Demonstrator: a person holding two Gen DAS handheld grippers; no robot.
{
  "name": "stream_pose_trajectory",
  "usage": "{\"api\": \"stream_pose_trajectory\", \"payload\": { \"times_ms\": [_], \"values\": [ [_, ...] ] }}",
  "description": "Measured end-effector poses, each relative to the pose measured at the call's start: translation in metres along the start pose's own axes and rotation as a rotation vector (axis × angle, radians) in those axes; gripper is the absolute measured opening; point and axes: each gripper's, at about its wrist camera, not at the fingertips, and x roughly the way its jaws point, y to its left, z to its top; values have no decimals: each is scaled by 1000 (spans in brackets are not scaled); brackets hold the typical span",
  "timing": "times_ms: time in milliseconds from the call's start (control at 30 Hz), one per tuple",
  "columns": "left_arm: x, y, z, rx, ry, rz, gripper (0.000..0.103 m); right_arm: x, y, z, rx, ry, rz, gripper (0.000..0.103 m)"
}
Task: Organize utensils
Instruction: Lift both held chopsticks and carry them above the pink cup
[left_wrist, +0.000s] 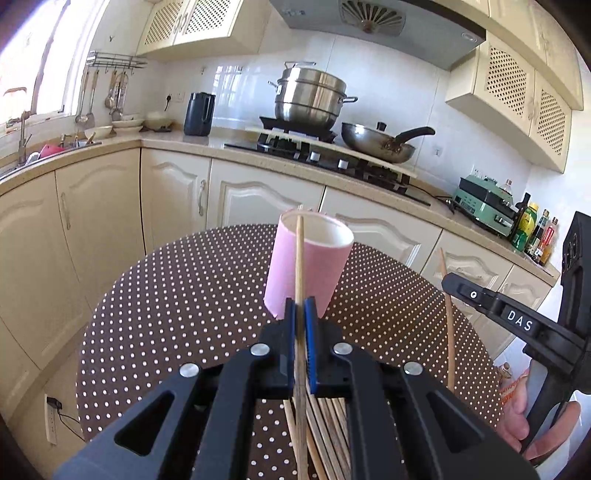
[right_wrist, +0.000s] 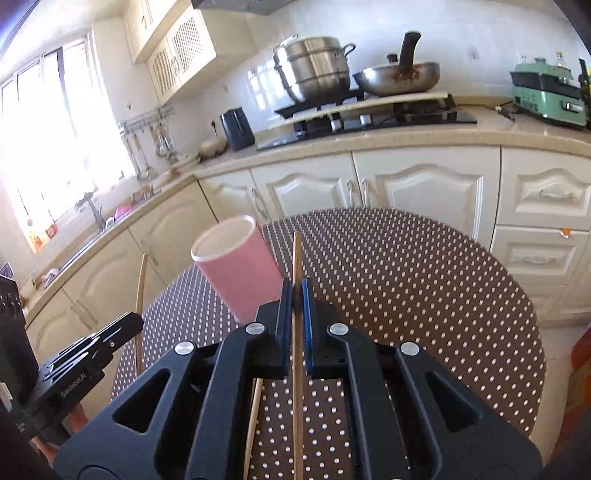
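Dotted table (left_wrist: 184, 295) — pink cup (left_wrist: 308, 264) ahead, each claw clamping one chopstick (left_wrist: 299, 254).

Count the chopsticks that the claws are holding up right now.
2. One chopstick is clamped in the left claw, in front of the pink cup. The other chopstick is clamped in the right claw. More lie on the table, partly hidden.

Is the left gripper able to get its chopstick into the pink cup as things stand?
Probably yes. The left gripper is shut on a chopstick, and the pink cup stands straight ahead with its mouth open and nothing between them. The right gripper is off to the side.
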Motion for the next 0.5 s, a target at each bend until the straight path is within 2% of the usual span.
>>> {"api": "stream_pose_trajectory", "payload": {
  "times_ms": [167,500],
  "values": [
    [-7,-7,10,27,-41,22,6,-8,4,13,-1,-56,-30,6],
    [-32,-10,26,38,-150,69,6,-16,12,25,-20,-111,-13,6]
  ]
}}
